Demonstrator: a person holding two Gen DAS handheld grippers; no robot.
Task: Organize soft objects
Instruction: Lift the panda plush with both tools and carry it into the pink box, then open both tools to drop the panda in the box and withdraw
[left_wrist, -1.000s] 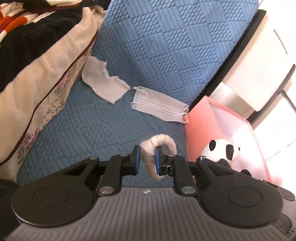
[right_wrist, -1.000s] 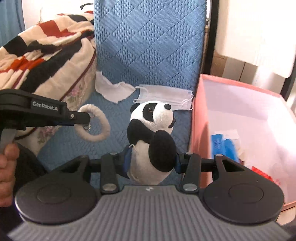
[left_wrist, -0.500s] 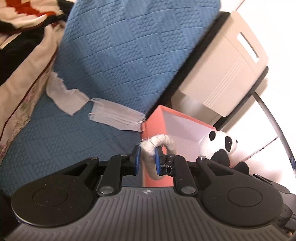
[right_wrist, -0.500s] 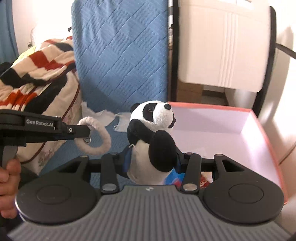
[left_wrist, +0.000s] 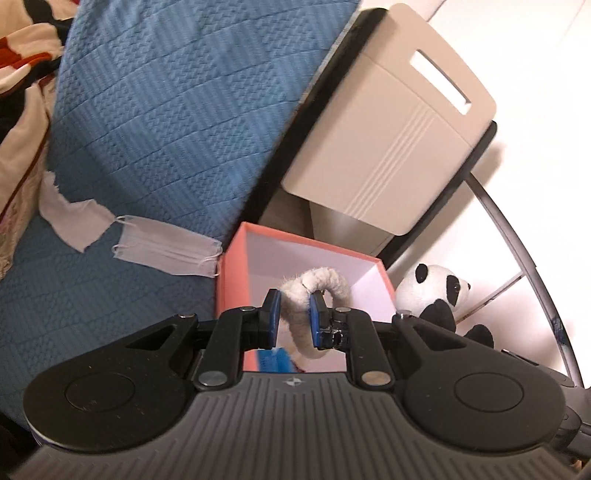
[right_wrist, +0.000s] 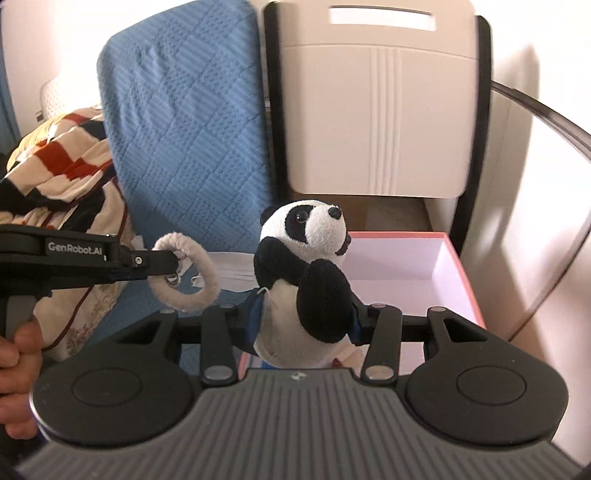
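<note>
While the left gripper (left_wrist: 293, 319) pinched a fuzzy cream ring (left_wrist: 314, 291) between its blue pads, the right gripper (right_wrist: 303, 317) was clamped on the body of a panda toy (right_wrist: 306, 266), head upright. Both were in the air over the pink box (right_wrist: 463, 273), whose white inside lay at twelve o'clock from the left gripper. A face mask (left_wrist: 166, 251) and a white cloth scrap (left_wrist: 68, 218) lay on the blue seat (left_wrist: 92, 295) at ten o'clock, just beside the box. A hand (right_wrist: 16, 365) held the left gripper's handle.
</note>
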